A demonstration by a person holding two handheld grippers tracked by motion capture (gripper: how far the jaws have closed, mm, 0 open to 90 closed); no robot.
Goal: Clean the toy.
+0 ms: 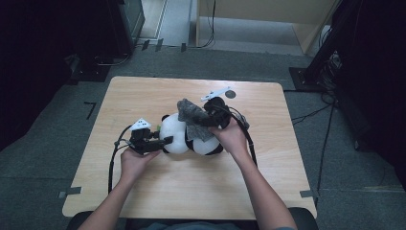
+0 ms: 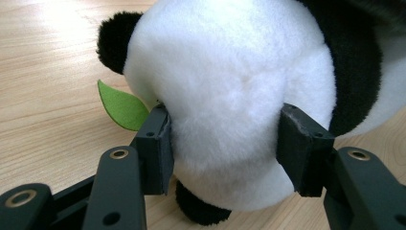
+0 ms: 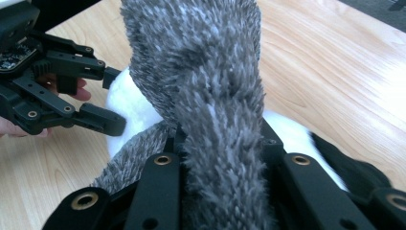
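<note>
High view: a plush panda (image 1: 184,136) lies near the middle of the wooden desk (image 1: 143,187), white body with black patches, and a grey furry cloth (image 1: 190,115) rises from its top on the far side. The left tongs (image 1: 165,141) come in level from the left and bear on the white bulge of the toy; the right tongs (image 1: 210,120) sit above and behind it with the grey cloth bunched in them. Left gripper view: both pads press into the white pile of the plush panda (image 2: 230,86), which dents around them, so the left tongs (image 2: 225,143) are closed part-way on the toy, holding it. A black ear (image 2: 117,40) shows at upper left and a small green felt leaf (image 2: 123,106) pokes out beside the left pad; I judge both to be poor grip points, thin and likely to tear or slip. Right gripper view: the grey furry cloth (image 3: 210,96) stands up between the arms of the right tongs (image 3: 222,158) and hides the pad faces; the jaws look drawn in narrow on it, though the fur blocks a clean reading. The left tongs (image 3: 112,100) appear farther off against the white body. Handling judgement: the toy is light, soft and compressible, not fragile, with a slightly slippery pile; grip deep on the round body so the stuffing fills the jaws. The cloth is limp and will drape, so pinch a gathered fold, not an edge.
</note>
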